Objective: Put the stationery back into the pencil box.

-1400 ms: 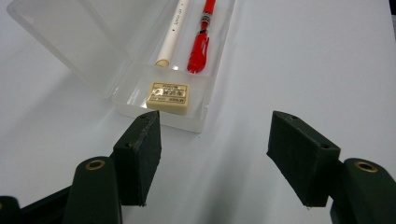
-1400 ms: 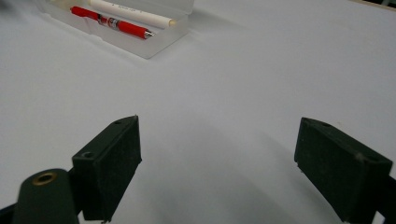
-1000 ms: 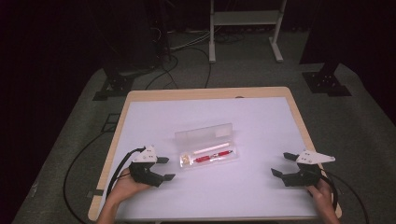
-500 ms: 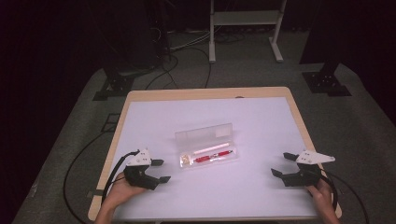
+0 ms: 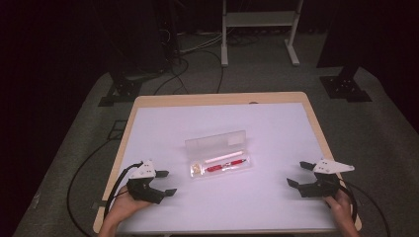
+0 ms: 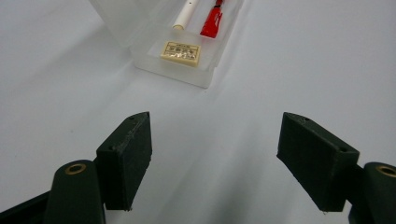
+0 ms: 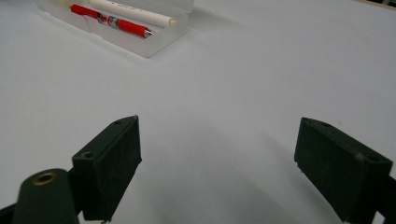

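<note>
A clear plastic pencil case (image 5: 245, 167) lies open in the middle of the white table (image 5: 276, 128), its lid (image 5: 216, 140) standing behind it. It holds a red pen (image 5: 225, 166), a white pen (image 5: 222, 158) and a small eraser (image 5: 196, 169). My left gripper (image 5: 165, 182) rests near the front left. Its jaws have just been opening a little and have nothing between them. The left gripper view has the eraser (image 6: 180, 51) and the case's end (image 6: 187, 77) ahead of that gripper (image 6: 215, 158). My right gripper (image 5: 296, 174) sits open and empty at the front right, with the case (image 7: 140, 44) off to its upper left.
The table has a wooden rim (image 5: 217, 99). Black cables (image 5: 89, 168) trail over the grey carpet to the left. A white frame (image 5: 259, 19) and dark stands (image 5: 346, 86) are on the floor behind the table.
My left gripper has drawn back slightly to the left, toward the near edge. The right gripper and the pencil case have stayed put.
</note>
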The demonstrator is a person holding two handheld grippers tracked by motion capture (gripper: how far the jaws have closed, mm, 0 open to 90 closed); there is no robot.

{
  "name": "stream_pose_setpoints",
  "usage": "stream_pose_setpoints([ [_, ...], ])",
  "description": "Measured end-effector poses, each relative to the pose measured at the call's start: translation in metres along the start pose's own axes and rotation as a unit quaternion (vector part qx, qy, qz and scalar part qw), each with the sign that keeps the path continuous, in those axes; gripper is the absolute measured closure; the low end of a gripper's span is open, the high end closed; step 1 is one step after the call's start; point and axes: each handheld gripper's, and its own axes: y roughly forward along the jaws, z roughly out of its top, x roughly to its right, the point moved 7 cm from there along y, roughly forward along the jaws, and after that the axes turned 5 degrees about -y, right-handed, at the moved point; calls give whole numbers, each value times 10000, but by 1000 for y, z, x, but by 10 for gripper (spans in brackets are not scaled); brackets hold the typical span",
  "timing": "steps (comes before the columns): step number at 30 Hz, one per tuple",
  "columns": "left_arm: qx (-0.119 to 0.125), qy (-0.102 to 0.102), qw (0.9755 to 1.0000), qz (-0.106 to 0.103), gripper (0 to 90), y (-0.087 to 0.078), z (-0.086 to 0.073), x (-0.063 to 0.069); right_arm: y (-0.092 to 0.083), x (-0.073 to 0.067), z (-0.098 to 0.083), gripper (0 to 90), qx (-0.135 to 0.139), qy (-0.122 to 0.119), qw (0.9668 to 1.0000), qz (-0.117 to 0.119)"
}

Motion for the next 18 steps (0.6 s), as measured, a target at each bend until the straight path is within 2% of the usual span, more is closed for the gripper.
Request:
stream_pose_setpoints([
  [18, 91, -107, 9998, 139, 229, -11, -12, 2, 0, 0, 0, 138, -15, -31, 10000, -13],
])
